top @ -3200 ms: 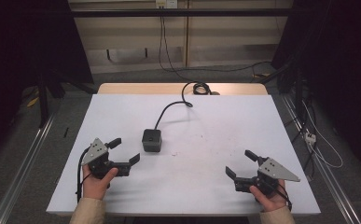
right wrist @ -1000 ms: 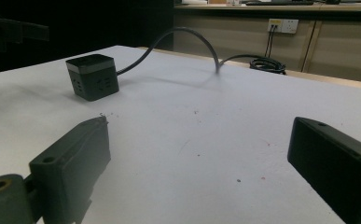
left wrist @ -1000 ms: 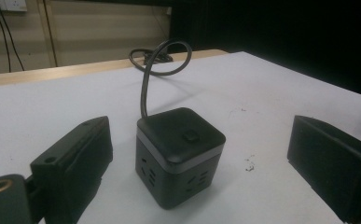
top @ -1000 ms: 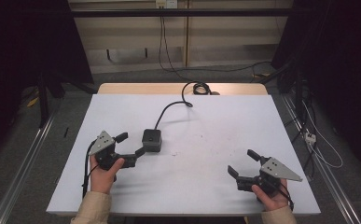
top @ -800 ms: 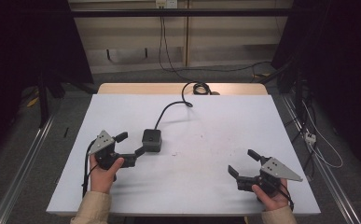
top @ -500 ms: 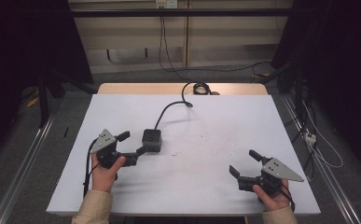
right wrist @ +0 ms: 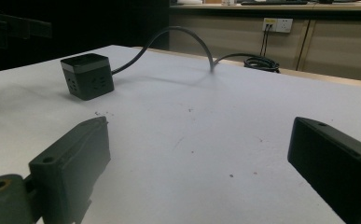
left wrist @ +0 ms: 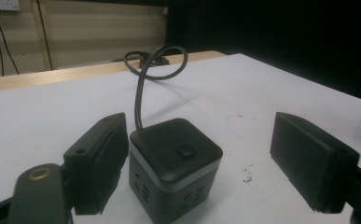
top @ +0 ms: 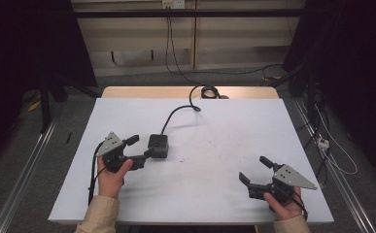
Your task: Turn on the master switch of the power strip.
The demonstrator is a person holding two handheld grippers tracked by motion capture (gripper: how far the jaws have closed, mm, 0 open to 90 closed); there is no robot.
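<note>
A black cube socket (top: 158,145) with a grey band and a top button stands on the white table (top: 224,126). Its dark cable (top: 176,114) arches back to a coil (top: 206,91) at the far edge. My left gripper (top: 141,148) is at the cube's left side. In the left gripper view the cube (left wrist: 176,158) sits between the jaws of that gripper (left wrist: 204,144), close against the left one, with a wide gap to the right one. These jaws have just been closing. My right gripper (top: 254,169) rests open near the front right; nothing lies between its jaws (right wrist: 197,140), and the cube (right wrist: 87,74) stands far off.
Small dark specks (top: 180,160) mark the table right of the cube. A wooden strip (top: 146,91) borders the far edge. Loose cables (top: 321,141) lie on the floor to the right, and metal rails (top: 25,170) run along the left.
Since the oldest frame my left gripper has moved forward and right up to the cube. Over the last second both hands have stayed put, and the left jaws have narrowed slightly around the cube.
</note>
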